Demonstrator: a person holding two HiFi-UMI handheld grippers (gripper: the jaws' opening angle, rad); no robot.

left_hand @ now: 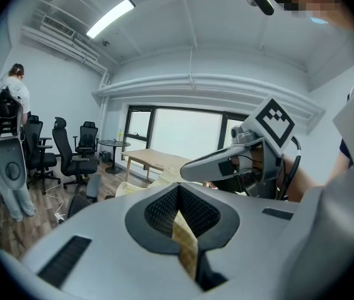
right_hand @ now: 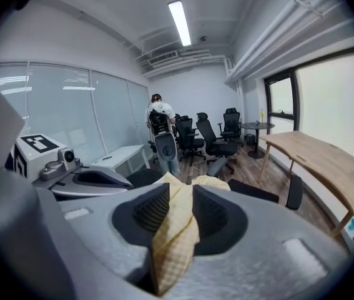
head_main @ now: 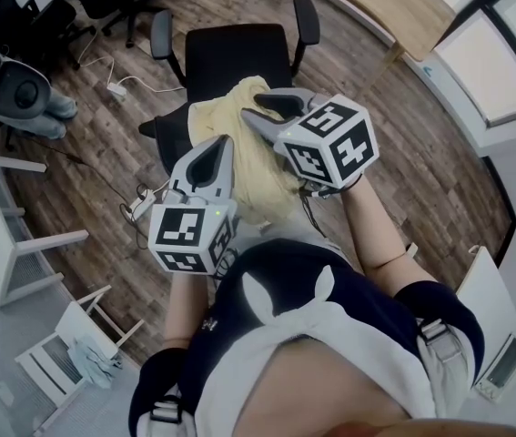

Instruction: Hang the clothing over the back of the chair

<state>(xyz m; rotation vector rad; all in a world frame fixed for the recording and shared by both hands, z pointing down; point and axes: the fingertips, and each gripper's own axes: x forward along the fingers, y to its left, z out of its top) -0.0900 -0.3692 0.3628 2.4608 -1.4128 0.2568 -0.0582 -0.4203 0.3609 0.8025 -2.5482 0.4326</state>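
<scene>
At the far left of the head view, white furniture [head_main: 21,244] stands on the wood floor [head_main: 103,153], and a white power strip [head_main: 116,87] with its cable lies further up. Right of these, the left tongs [head_main: 217,148] are held low. Their marker cube [head_main: 189,235] is nearest the camera and their jaws point away toward the black office chair [head_main: 230,57]. In the left gripper view, these tongs [left_hand: 178,189] are closed on a thin fold of the yellow clothing [left_hand: 186,245], which runs down between the pads. The clothing [head_main: 256,176] is a pale yellow checked garment, bunched between the two tongs. It lies over the near edge of the chair, on the side closest to the person. Whether it rests on the chair's back cannot be told. The right tongs [head_main: 267,112] are just beside the left pair and higher, with their cube [head_main: 330,139] tilted toward the camera. In the right gripper view, they [right_hand: 180,189] stand wider and grip a thick wad of the clothing [right_hand: 173,230] that fills the gap between the pads. The chair [right_hand: 261,191] and one armrest show beyond it. Further right, a wooden bench [head_main: 394,7] stands by the window [head_main: 494,53].
</scene>
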